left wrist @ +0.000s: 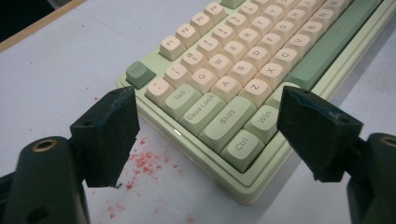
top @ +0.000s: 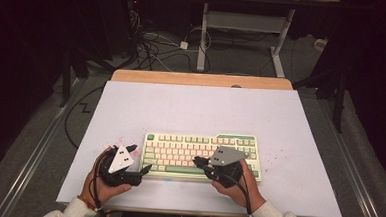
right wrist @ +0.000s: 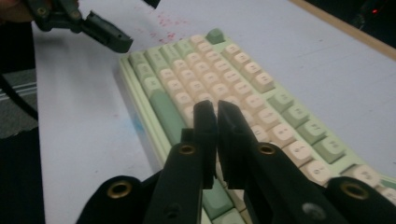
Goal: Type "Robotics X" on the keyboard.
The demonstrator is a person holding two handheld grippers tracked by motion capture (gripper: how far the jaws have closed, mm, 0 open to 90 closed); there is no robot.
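Keyboard (top: 202,156) on table (top: 196,108); left gripper (top: 139,161) beside, right gripper (top: 198,162) over keys.

Pale green keyboard (top: 202,156) with cream and green keys, on white desk (top: 191,108); red specks (left wrist: 144,161) beside keyboard's corner; black fingers (right wrist: 205,123); wooden strip (top: 202,79) beyond keyboard.

Dim room: grey floor (top: 39,145), tangled cables (top: 154,49), white desk legs (top: 202,39).

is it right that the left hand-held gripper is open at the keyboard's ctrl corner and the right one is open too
Not quite: the right hand-held gripper is shut over the keyboard, as the right gripper view shows. The left hand-held gripper is indeed open at the Ctrl corner.
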